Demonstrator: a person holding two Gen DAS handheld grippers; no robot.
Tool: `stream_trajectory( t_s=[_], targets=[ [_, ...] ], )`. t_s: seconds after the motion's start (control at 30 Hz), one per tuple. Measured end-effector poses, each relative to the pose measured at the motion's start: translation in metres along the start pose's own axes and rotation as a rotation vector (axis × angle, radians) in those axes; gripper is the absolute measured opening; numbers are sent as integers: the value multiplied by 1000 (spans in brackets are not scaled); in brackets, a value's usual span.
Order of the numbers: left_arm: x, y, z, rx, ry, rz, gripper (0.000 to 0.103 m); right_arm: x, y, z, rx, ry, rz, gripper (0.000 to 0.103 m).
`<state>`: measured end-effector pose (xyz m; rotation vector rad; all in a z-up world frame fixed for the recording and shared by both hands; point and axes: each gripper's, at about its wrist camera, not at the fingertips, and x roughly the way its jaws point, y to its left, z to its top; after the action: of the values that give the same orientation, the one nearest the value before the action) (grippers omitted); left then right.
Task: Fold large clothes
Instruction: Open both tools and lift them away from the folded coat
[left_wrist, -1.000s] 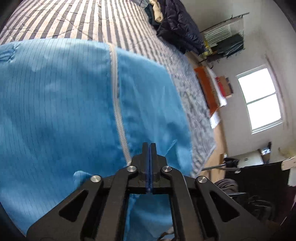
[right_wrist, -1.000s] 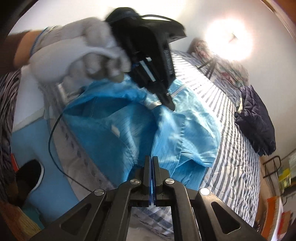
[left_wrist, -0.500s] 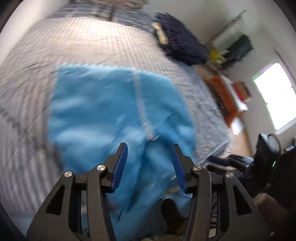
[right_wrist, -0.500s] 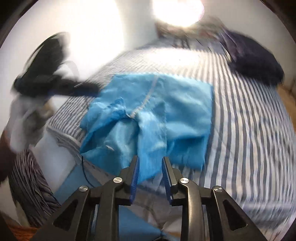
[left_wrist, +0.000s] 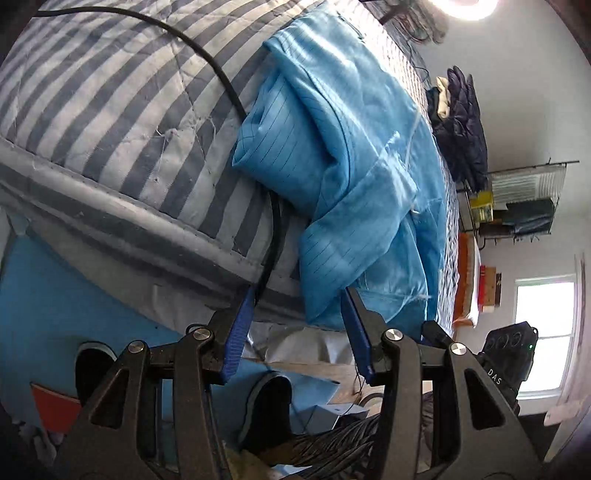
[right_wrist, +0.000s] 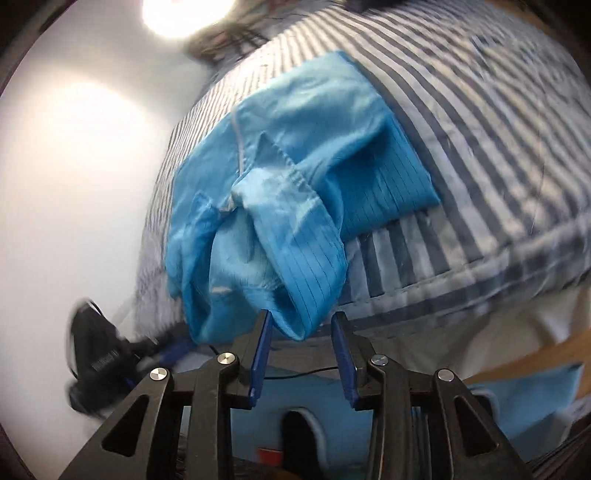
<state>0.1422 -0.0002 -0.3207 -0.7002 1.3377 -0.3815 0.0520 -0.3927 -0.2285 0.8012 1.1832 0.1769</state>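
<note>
**Both grippers let go of the blue garment, cloth now draped at the bed edge**

Vs a second ago: both sets of jaws were clamped shut, left one on blue fabric; now both stand apart. Left gripper (left_wrist: 299, 295) released, blue pads spread, a hanging corner of the blue garment (left_wrist: 354, 155) dips just between the tips but neither pad presses on it. Right gripper (right_wrist: 301, 319) jaws opening, garment (right_wrist: 295, 192) sleeve end hangs down between the tips, not pinched. Earlier left view had the cloth spread flat and filling the frame; now the camera sits lower, looking across the mattress edge, and the cloth is bunched. The gloved hand seen upper left in the earlier right view is gone; the other gripper shows as a blurred black shape at lower left of the right view.

Writing: "DAS" in white on a black device (left_wrist: 506, 354) at lower right of the left view, green light dot on it. Lettering on the blurred black unit in the right view not readable.

Garment: light blue, thin dark pinstripe grid, pale zip strip along the front, partly folded with layers overlapping, wrinkled, one sleeve trailing over the near edge of the striped bedcover (left_wrist: 110, 92). Black cable (left_wrist: 221, 74) runs across the cover and under the cloth. Dark navy jacket (left_wrist: 465, 122) lies further up the bed, upper right of the left view
</note>
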Motion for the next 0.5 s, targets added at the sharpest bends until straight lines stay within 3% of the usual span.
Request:
stream_trajectory(
  t_s=[0.23, 0.27, 0.3, 0.4, 0.5],
  targets=[
    [6, -10, -2, 27, -15, 60, 46, 4, -12, 9, 98, 21, 33, 35],
    [9, -15, -1, 38, -20, 75, 32, 5, -14, 10, 107, 30, 39, 33],
    [8, -15, -2, 46, -22, 81, 12, 7, -15, 12, 116, 41, 48, 31],
    [9, -20, -1, 49, -37, 58, 1, 8, -14, 12, 85, 60, 54, 19],
    [-2, -28, 1, 85, -74, 54, 0, 4, 1, 18, -32, 47, 38, 2]
  ],
)
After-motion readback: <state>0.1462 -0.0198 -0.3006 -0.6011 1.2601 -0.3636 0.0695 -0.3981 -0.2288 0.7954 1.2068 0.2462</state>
